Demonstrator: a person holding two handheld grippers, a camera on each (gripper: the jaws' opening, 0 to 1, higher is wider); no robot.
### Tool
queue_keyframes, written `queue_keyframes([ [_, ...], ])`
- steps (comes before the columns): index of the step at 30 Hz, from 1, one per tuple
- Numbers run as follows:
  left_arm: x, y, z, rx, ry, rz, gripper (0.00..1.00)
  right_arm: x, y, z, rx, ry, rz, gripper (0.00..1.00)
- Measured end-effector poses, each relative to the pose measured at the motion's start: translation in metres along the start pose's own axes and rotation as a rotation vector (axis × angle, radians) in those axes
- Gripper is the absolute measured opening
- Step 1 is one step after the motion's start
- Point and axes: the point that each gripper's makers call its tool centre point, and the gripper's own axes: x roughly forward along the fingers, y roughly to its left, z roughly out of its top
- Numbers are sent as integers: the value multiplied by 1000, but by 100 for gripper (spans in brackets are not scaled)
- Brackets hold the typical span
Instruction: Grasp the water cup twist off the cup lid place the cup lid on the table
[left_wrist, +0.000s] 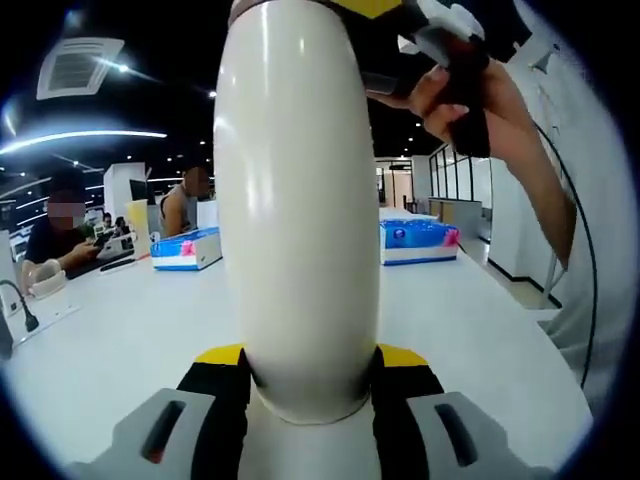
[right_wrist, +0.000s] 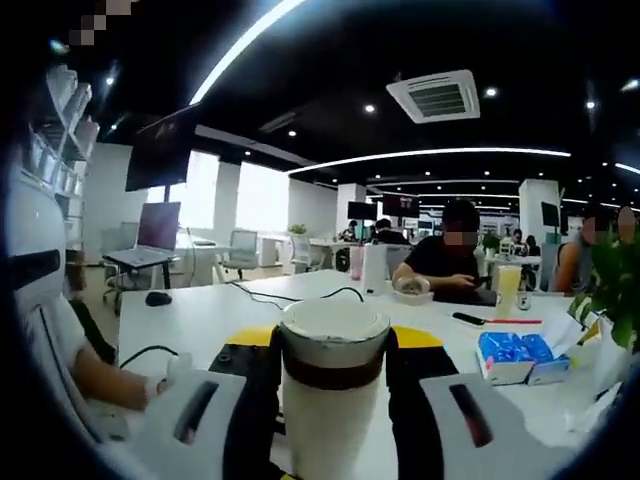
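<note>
Bare table (left_wrist: 150, 330) left; blue boxes (left_wrist: 186, 250) far back.

White tabletop (left_wrist: 130, 340) carries two blue-and-pink boxes, one at left (left_wrist: 187, 248), one at right (left_wrist: 418, 240). A seated person in dark clothing (left_wrist: 60, 238) occupies the far left edge. In the right gripper view, a blue packet (right_wrist: 518, 357) lies on the tabletop (right_wrist: 200, 320) near a black cable (right_wrist: 290, 298) and a computer mouse (right_wrist: 158, 298). A laptop (right_wrist: 150, 235) stands on a separate desk behind. Ceiling air vent (right_wrist: 438, 96) overhead; green plant (right_wrist: 612, 285) at right.
</note>
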Motion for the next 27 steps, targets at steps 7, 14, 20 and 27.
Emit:
queue_keyframes([
  [7,0,0,0,-3,0,2,49,4,0,1,37,-40,95,43],
  [14,0,0,0,-6,0,3,49,6,6,2,14,-60,203,43],
  [20,0,0,0,-2,1,2,49,5,11,3,-5,-46,302,43],
  [27,0,0,-1,1,3,2,49,5,13,2,-7,-46,417,43],
])
